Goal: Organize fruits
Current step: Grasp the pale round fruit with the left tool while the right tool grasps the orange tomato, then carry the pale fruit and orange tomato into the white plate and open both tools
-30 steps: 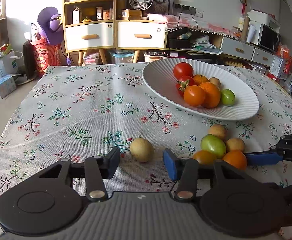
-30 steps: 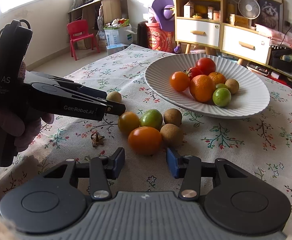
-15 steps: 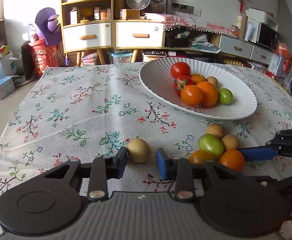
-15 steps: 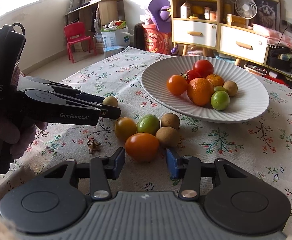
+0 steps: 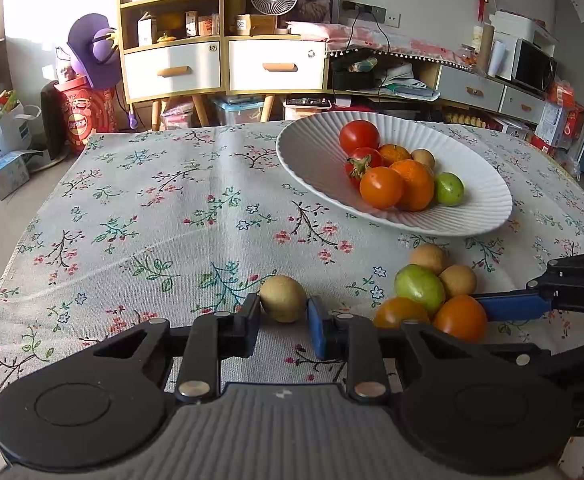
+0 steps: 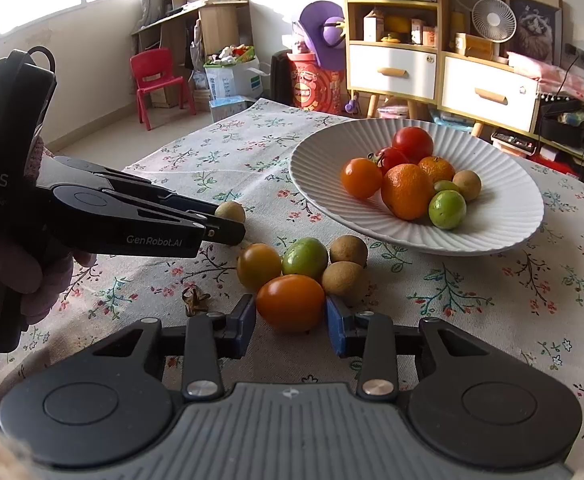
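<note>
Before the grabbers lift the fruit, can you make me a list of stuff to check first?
1. Left gripper lined up on the lone tan fruit: ok, a finger sits on each side of it.
2. Left fingers pressing that fruit firmly: cannot tell, they look very close or just touching.
3. Right gripper lined up on the orange tomato: ok, it sits between the blue pads.
4. Right fingers closed on it: not ok, small gaps show on both sides.
5. Neighbours out of the way: not ok, a brown fruit sits against the tomato by the right pad.
6. Space on the white plate: ok, bare rim beside its fruit.
</note>
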Demonstrator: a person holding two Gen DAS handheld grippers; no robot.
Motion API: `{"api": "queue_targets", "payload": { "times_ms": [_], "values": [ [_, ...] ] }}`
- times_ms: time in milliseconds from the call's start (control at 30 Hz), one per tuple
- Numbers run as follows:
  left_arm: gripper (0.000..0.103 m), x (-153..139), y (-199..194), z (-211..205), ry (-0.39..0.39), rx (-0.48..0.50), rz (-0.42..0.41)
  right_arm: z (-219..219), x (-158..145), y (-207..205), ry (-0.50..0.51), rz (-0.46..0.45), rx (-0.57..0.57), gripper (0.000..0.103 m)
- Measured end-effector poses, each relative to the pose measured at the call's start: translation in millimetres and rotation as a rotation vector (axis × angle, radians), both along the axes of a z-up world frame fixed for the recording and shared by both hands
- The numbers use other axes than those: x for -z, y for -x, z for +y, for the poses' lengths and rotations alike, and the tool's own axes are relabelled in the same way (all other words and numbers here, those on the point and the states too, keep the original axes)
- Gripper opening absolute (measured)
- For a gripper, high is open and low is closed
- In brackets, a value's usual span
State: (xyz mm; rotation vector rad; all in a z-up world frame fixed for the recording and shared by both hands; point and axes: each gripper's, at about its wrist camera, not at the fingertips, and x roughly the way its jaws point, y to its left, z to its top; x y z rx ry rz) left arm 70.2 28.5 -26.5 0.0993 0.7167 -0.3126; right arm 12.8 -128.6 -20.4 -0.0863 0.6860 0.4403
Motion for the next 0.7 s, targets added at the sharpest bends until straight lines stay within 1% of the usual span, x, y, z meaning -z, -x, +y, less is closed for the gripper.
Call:
{"api": "queue_targets", "payload": {
  "times_ms": [367,700],
  "values": [
    [0.02,-5.4,2.4,-0.7,0.002,-0.024,0.042,-6.5,-6.6,-1.7,-0.019,0.017,0.012,0.034],
    [0.019,-18.2,9.5,-5.8,0.025,-0.003,0.06,-14.5,-17.0,-1.1,-0.034,0.016,0.023,0.034]
  ]
}}
